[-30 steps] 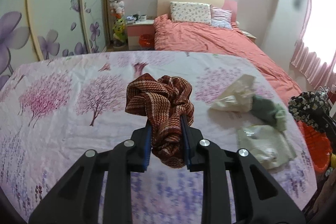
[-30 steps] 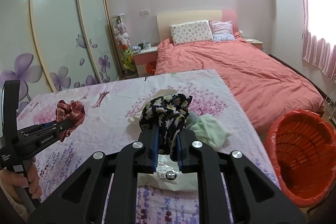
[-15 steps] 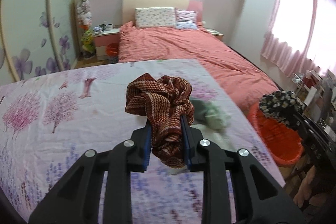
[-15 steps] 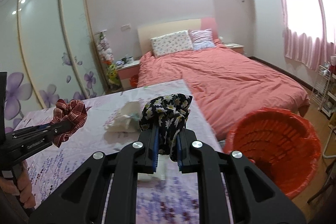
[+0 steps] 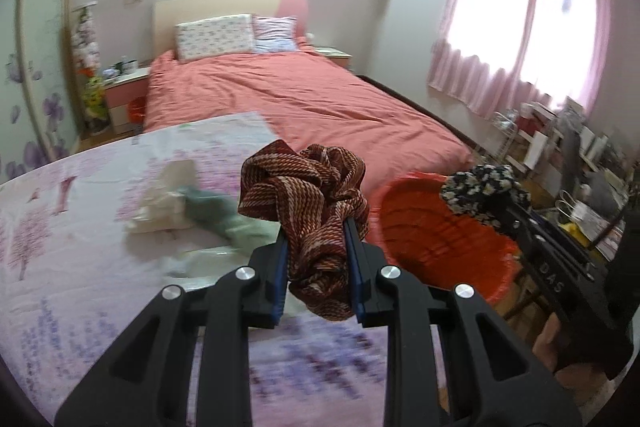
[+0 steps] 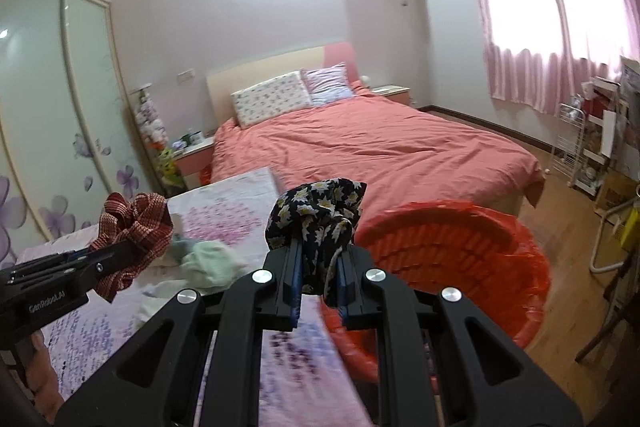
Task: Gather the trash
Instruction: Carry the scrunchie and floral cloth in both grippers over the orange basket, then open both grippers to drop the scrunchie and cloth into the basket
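Carrying two wads to the red basket (image 6: 452, 259), to judge by the task. Left tongs (image 5: 316, 259) clenched on a striped brown-red cloth (image 5: 308, 195); right tongs (image 6: 318, 267) clenched on a black floral cloth (image 6: 316, 223). Both bundles in the air, clear of the flowered bedspread (image 5: 80, 247).

To do it well: bring each wad fully above the basket mouth before letting go, not merely near the rim. Floral cloth, in the left view (image 5: 484, 191), already above the far side of the basket (image 5: 440, 239); striped cloth seen against the spread just beside the basket's near rim, so more travel needed there. Release one side at a time, tongs tilted down, so that loose tails fall inside and do not catch on the rim. Soft fabric likely to cling to the pads; a wide release advisable.

Around the basket: on the spread beside it, a pale green cloth (image 6: 208, 263) and a cream crumpled piece (image 5: 160, 203), probably next to be collected. Beyond the basket, a large bed with a coral cover (image 6: 380, 155). To the basket's right, a white wire rack (image 6: 576, 147) and cluttered shelves. Nothing between the tongs and the basket mouth; only risk of the two tongs crowding each other above it.
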The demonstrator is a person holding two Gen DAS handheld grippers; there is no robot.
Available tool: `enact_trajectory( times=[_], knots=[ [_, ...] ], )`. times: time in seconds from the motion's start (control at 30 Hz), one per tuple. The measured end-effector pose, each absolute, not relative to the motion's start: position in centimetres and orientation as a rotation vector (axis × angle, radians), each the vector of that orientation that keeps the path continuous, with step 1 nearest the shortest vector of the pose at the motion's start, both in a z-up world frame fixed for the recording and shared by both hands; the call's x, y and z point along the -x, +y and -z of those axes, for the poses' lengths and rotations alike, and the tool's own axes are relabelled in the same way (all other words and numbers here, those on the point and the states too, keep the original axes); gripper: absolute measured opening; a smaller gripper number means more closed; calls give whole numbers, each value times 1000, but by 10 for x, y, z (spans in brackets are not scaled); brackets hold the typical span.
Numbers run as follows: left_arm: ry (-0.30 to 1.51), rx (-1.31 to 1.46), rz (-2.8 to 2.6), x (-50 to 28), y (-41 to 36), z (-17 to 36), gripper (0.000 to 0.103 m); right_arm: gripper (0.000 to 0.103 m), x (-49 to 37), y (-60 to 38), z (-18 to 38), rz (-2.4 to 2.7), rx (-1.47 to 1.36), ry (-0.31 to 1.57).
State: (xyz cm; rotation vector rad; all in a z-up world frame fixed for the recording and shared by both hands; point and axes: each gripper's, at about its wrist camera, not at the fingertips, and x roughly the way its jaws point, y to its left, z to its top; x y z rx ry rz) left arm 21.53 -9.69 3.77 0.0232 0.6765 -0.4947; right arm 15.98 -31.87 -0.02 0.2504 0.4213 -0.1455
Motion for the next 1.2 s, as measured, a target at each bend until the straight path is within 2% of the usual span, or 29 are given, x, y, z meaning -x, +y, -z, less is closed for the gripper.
enact_trajectory(
  times=[0.37, 0.5, 0.63, 0.67, 0.83, 0.9, 1.1, 1.2],
  knots=[
    [713, -68, 651, -217, -194, -14, 27, 14, -160, -382, 18, 258, -340, 417],
    [736, -89, 669, -222, -223, -2, 31, 15, -165, -398, 24, 279, -362, 427],
    [759, -106, 657, -232, -235, 10, 46, 26, -173, -413, 35, 285, -394, 454],
    [770, -112, 653, -236, -238, 13, 47, 31, -176, -416, 38, 282, -403, 466],
    [793, -125, 617, -245, -233, 26, 61, 43, -175, -420, 49, 285, -414, 501],
    [788, -131, 597, -247, -226, 27, 62, 52, -172, -418, 48, 292, -409, 501],
    [765, -164, 527, -246, -197, 31, 67, 62, -171, -412, 42, 309, -370, 500],
    [754, -175, 495, -245, -182, 31, 69, 62, -175, -409, 40, 305, -362, 501]
  ],
)
